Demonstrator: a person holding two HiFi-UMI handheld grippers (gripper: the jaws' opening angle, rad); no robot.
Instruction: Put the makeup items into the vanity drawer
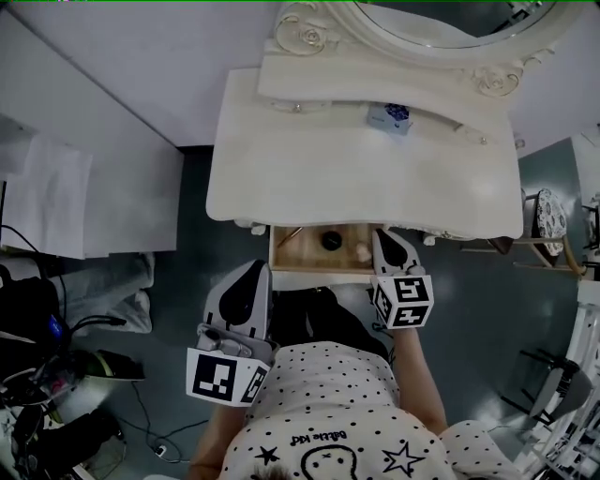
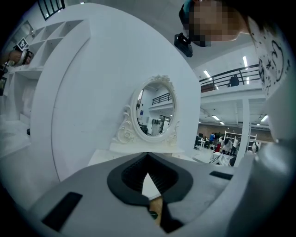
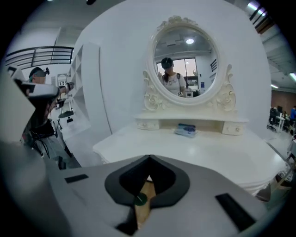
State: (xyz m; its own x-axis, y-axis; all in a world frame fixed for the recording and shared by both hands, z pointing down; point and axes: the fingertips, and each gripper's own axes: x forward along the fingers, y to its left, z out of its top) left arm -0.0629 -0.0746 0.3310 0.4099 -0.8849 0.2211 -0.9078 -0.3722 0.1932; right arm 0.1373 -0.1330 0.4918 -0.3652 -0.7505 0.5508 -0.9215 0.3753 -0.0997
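The vanity's wooden drawer (image 1: 284, 254) stands open under the white tabletop (image 1: 281, 159). A black round item (image 1: 330, 240) and a small beige item (image 1: 360, 251) lie inside it. A blue and white packet (image 1: 389, 116) rests on the back ledge, also in the right gripper view (image 3: 186, 130). My right gripper (image 1: 385, 234) hangs over the drawer's right end, shut and holding nothing (image 3: 149, 159). My left gripper (image 1: 252, 267) is in front of the drawer's left corner; its jaws (image 2: 147, 155) are shut with nothing between them.
The oval mirror (image 1: 441, 23) rises at the back of the vanity. A white counter (image 1: 56, 197) stands to the left, with cables and gear (image 1: 56, 394) on the floor below it. A patterned stool (image 1: 548, 220) sits at the right.
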